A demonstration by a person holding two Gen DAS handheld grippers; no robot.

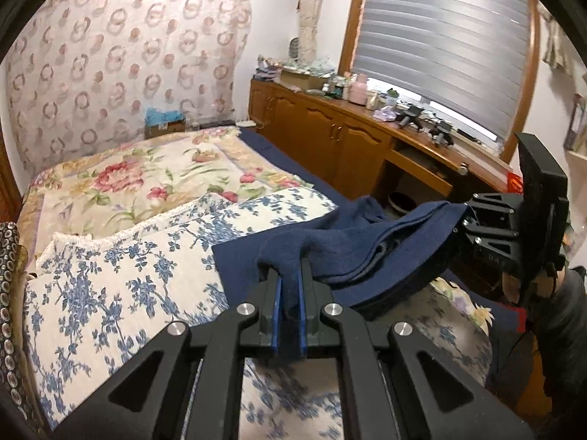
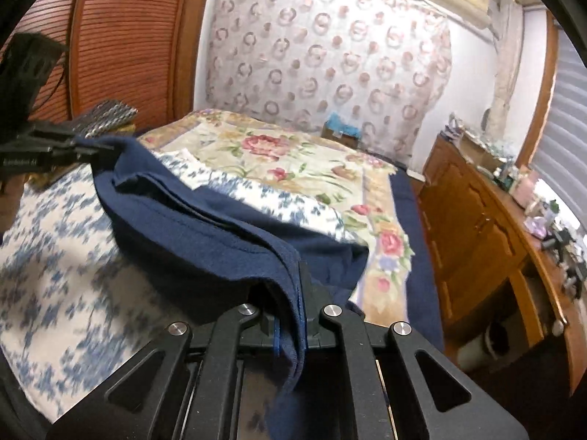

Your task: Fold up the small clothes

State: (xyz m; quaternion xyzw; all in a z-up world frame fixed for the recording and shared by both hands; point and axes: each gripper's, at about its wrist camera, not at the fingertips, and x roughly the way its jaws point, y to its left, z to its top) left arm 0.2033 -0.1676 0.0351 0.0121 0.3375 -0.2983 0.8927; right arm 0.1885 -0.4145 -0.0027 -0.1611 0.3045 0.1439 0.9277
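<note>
Left hand-held gripper (image 1: 289,286) pinching navy garment (image 1: 370,242), lettering illegible

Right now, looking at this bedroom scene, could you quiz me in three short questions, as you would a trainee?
1. True or false: both sets of fingers are pinching the navy garment.
2. What does the garment hang over? A) a desk B) the blue floral bedspread C) the floor
3. Fill in: the window is covered by a ____.

Key: 1 true, the left gripper and right gripper each clamp an edge. 2 B. 3 blind.
</note>
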